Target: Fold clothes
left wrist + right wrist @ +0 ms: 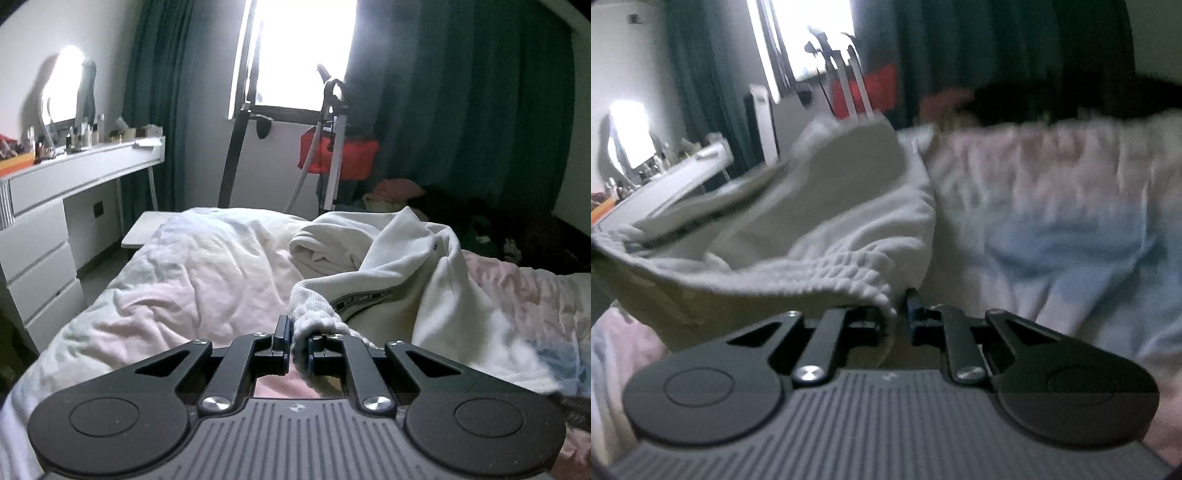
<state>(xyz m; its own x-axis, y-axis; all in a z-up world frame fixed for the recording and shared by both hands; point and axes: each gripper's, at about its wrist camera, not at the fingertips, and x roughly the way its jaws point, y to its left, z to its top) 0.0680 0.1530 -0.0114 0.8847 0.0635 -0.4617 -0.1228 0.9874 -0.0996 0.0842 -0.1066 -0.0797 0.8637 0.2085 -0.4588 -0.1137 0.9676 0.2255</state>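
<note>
A cream sweatshirt [406, 266] is seen heaped on the bed [184, 273], lying from the centre of the left wrist view out toward three o'clock over a rumpled quilt of pale pink, white and blue. Its ribbed hem [314, 317] is gathered at the centre bottom, where it is pinched between the nearly closed jaws of the left tool [297, 345]. In the right wrist view, which is blurred, the same ribbed band [846, 277] is stretched from nine o'clock to the centre, and its end is caught at the right tool [899, 314], whose jaws are drawn close together with the cloth's edge between them; how firmly the pads press cannot be told through the blur. A white counter [85, 166] with drawers is seen at nine o'clock in the left view, carrying bottles and a lit mirror [62, 88]. A bright window [306, 51] is placed at twelve o'clock between dark green curtains [461, 110], with a red bag [354, 155] below it.
</note>
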